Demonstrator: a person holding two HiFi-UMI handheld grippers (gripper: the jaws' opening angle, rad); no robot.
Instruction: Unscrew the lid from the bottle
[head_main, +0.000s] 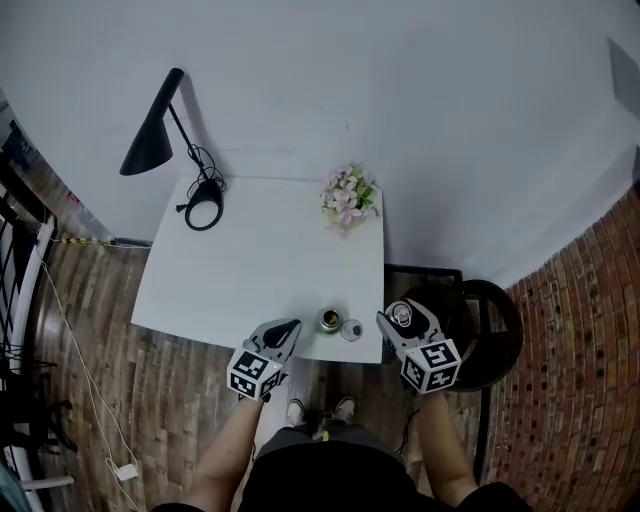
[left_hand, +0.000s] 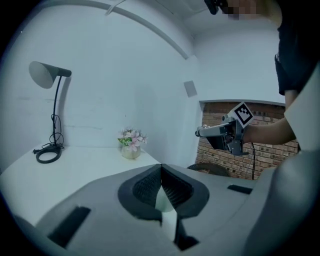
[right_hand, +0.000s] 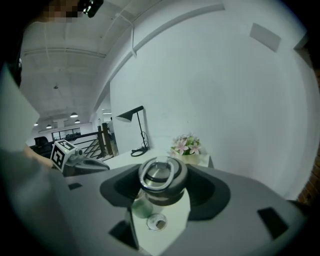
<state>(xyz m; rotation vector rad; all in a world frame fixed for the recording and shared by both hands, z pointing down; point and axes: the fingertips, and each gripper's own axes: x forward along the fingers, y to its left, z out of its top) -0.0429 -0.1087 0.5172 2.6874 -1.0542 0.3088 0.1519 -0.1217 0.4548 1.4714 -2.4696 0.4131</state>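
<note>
On our worktop (head_main: 260, 270), lamp (head_main: 150, 150) at eleven o'clock, flowers (head_main: 347, 195) at one, bottle (head_main: 330, 320) at six. Our right hand-held gripper (head_main: 402, 314) clamps the lid (head_main: 403, 317); our left hand-held gripper (head_main: 290, 327) is closed, empty; both point toward twelve.

Person: black clothing (head_main: 325, 468) at 6 o'clock in head view, black short sleeve (left_hand: 296, 50), pale shoes (head_main: 296, 411). Left gripper (head_main: 284, 331) at 7 o'clock, right gripper (head_main: 402, 316) at 5 o'clock. Both have grey shells, black ribbed pads (left_hand: 145, 186) and a cube (head_main: 256, 374) with black-and-white square markers.
</note>
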